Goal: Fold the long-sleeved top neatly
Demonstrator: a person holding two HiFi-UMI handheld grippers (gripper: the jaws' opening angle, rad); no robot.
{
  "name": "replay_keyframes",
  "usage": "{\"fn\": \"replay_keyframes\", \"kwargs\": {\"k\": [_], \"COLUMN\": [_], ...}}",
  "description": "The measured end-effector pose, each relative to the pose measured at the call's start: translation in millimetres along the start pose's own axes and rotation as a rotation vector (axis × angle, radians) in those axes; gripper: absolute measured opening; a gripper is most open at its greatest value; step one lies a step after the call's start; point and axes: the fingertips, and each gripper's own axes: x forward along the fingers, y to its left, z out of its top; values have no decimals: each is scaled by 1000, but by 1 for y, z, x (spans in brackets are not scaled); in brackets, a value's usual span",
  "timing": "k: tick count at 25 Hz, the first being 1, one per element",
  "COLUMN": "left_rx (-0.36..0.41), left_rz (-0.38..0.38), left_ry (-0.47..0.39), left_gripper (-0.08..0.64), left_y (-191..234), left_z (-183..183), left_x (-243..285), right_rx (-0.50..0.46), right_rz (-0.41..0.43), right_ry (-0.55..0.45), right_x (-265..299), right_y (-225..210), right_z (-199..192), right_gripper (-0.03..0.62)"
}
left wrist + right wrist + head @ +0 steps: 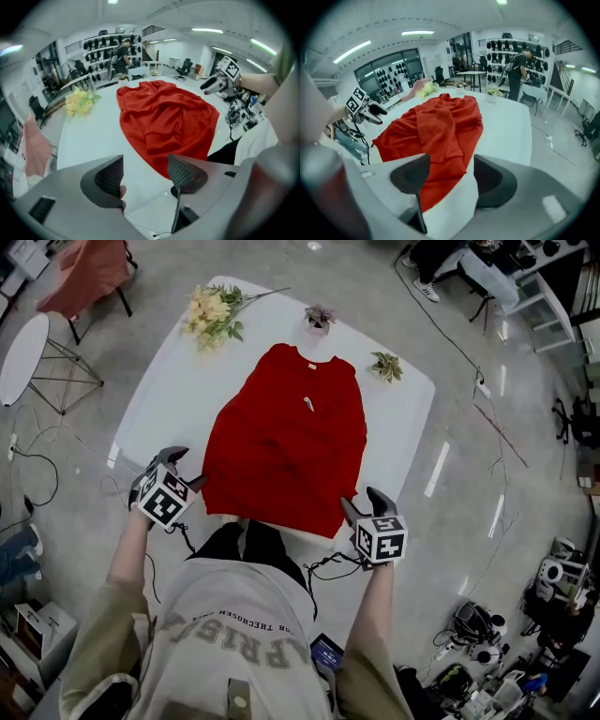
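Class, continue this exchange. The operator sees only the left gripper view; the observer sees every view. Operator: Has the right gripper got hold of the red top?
Observer: No. In its own view the right gripper has its jaws apart; the red long-sleeved top shows between them, unpinched.
Operator: Any sleeve sticking out?
Observer: Head view shows none past the body.
Operator: What stands beyond the collar?
Observer: Two small potted plants, clear of the top.

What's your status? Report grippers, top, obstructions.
Left hand-held gripper and right hand-held gripper open, empty. Red long-sleeved fabric top lies on white table. Yellow flower bunch at far corner, clear.
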Motion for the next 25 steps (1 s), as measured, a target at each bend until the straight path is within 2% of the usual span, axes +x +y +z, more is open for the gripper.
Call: {"fn": "replay_keyframes", "kwargs": {"k": [4, 7, 9, 11, 16, 19, 20, 22, 23, 25], "left_rx": [268, 420, 507, 563, 639, 633, 625, 592, 559, 467], "left_rz": [-103, -168, -144, -93, 56, 128, 144, 161, 155, 113], "left_ry": [-33, -23, -17, -28, -31, -20, -20, -46, -66, -103], "left_gripper": [301, 304, 305, 307, 307, 304, 285, 140, 98, 59], "left_y": [-55, -101, -116, -122, -117, -113, -111, -108, -107, -106], "left_z": [-15, -36, -48, -54, -56, -51, -51, -47, -45, -38], "left_x": [-13, -4, 6, 13, 26, 35, 36, 31, 26, 14], "right_rx": [-105, -163, -183, -203, -233, -260, -276, -321, -349, -411], "right_rz": [26, 45, 30, 4, -51, -67, -67, -57, -46, -9], "right_ry": [-23, 10, 46, 75, 102, 117, 120, 121, 120, 123], "right_x": [-26, -30, -26, -24, -27, -30, -30, -28, -26, -20], "right_y": [37, 68, 80, 89, 100, 99, 99, 98, 97, 95], "right_z": [-21, -52, -74, -89, -107, -112, -113, -115, -116, -118], "right_gripper": [281, 281, 281, 281, 281, 281, 281, 281, 281, 279]}}
